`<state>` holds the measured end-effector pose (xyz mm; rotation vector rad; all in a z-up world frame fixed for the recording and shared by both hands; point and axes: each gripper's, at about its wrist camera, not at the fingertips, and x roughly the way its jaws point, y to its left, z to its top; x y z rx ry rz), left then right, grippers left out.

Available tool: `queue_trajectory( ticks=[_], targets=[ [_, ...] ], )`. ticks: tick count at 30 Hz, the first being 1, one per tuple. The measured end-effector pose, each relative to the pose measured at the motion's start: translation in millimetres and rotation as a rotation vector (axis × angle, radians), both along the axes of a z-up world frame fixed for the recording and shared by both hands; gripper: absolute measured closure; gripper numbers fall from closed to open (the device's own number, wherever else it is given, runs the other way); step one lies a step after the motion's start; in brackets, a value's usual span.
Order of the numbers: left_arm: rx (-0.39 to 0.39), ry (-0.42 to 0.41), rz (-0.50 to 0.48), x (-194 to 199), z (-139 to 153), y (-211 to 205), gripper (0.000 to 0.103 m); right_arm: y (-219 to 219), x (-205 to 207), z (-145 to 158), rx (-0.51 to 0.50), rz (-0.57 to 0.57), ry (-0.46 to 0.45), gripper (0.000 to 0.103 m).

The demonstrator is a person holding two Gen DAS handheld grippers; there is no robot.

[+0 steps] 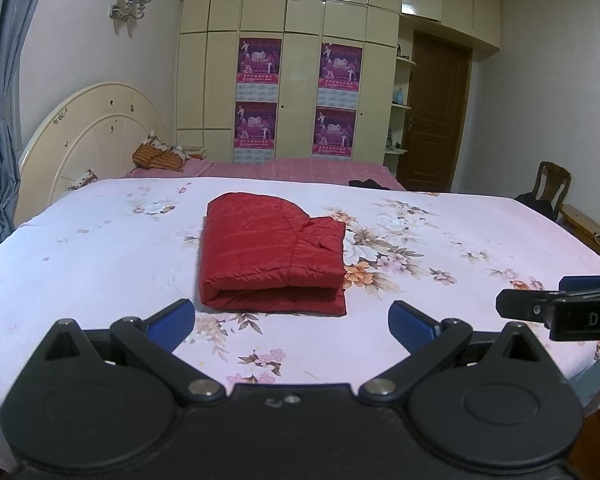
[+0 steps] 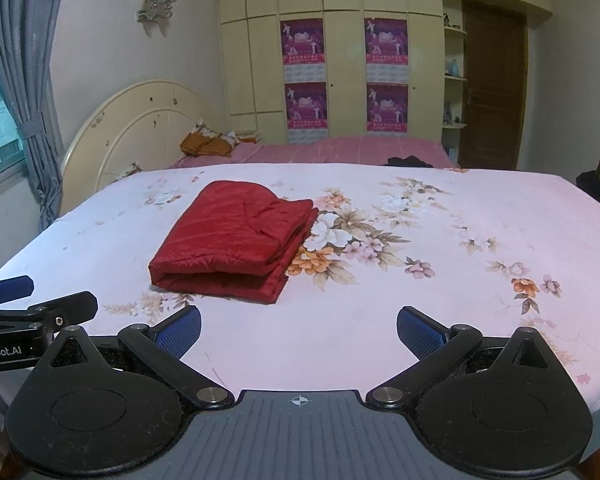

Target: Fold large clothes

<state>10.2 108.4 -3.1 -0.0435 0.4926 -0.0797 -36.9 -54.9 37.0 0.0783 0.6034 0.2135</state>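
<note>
A: One garment only is noted: a red padded jacket point(image 1: 274, 254), folded into a compact stack, laid flat near the middle of the floral bedsheet point(image 1: 480, 240). The doubled edge is turned toward the cameras.

B: Why so placed?

A: A broad flat surface is needed for a bulky piece; the centre was probably chosen so that each side could be reached.

B: And the tools?

A: The left gripper point(image 1: 291, 322) is held back at the near edge, jaws spread wide, nothing between them. The right gripper point(image 2: 299, 330) is likewise parted and empty, just beside the left. The jacket is touched by neither.

B: Judgement?

A: The folding is taken to be finished or nearly so. Behind, a headboard point(image 1: 88, 136) and wardrobe point(image 1: 296, 80) are recorded.
</note>
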Motion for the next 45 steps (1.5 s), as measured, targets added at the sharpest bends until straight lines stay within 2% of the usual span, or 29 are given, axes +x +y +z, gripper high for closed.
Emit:
queue_trajectory(
  ticks=[45],
  targets=[
    [0.005,-0.004,-0.026,9.8,4.0,2.9,0.000,5.8,9.1,0.7,-0.009,0.024,-0.009,0.000]
  ],
)
